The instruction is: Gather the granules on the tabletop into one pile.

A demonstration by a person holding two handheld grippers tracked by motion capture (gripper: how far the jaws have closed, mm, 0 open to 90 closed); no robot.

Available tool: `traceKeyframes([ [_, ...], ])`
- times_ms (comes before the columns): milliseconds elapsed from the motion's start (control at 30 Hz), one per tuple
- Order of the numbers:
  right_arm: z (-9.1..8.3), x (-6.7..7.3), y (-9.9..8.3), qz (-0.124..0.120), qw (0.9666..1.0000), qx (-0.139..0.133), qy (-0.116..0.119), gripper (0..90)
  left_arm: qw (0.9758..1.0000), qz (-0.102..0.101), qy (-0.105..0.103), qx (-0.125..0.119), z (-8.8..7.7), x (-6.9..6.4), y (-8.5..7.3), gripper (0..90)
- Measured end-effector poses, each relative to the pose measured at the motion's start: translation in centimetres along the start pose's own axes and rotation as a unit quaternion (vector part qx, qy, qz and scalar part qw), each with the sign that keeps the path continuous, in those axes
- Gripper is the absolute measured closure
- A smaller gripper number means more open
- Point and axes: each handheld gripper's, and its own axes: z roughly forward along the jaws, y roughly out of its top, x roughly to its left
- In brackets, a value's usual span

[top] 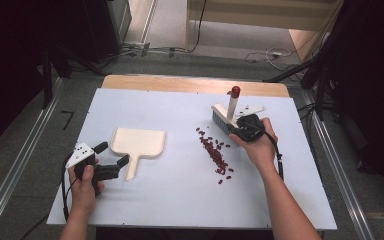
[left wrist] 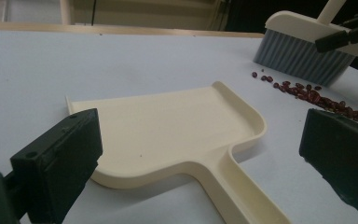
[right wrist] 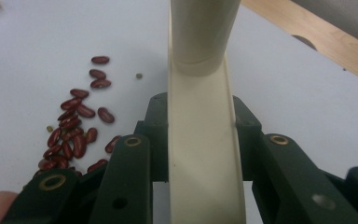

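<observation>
From the high view, the right gripper (top: 236,123) holds the brush (top: 226,116) by its top, with the bristles sitting on the white table (top: 180,195) just past the far end of the line of red beans (top: 215,154). The left gripper (top: 114,154) is spread wide, and the dustpan (top: 137,142) handle lies right at its tip. There is lots of bare table between the dustpan and the beans. In the left gripper view, the dustpan (left wrist: 168,126) lies flat between and ahead of the two wide jaws, not touched, and its handle points back toward the gripper. The brush (left wrist: 303,46) and beans (left wrist: 317,95) are farther off to the right. In the right gripper view, the jaws squeeze the cream brush (right wrist: 203,140) from both sides. The beans (right wrist: 77,130) lie to its left, and the table's wooden edge (right wrist: 317,37) is off to the right.
</observation>
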Motion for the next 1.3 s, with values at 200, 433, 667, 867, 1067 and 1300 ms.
traceKeyframes([
  [200,0.1,1.8,0.0,-0.024,0.9995,0.002,0.021,64.9,1.0,-0.002,-0.003,-0.002,-0.1,0.0,0.0,0.0],
  [433,-1.0,3.4,-0.6,-0.027,0.9984,-0.007,0.05,64.9,1.0,0.0,-0.006,0.001,-0.1,-0.1,-0.1,0.0],
  [667,-2.5,4.6,-1.6,-0.027,0.9977,-0.009,0.061,64.9,0.9999,0.0,-0.01,0.002,-0.1,-0.1,-0.1,0.0],
  [867,-3.0,3.2,-0.3,-0.043,0.997,-0.046,0.044,64.9,0.9999,0.002,-0.011,0.005,0.0,-0.2,-0.1,0.0],
  [1067,-0.8,2.7,1.6,-0.101,0.9928,-0.047,0.045,64.9,0.9999,0.004,-0.011,0.005,0.0,-0.2,-0.1,0.0],
  [1300,1.7,2.7,1.8,-0.125,0.9891,-0.028,0.072,64.9,0.9999,0.003,-0.013,0.005,0.0,-0.2,-0.2,0.0],
])
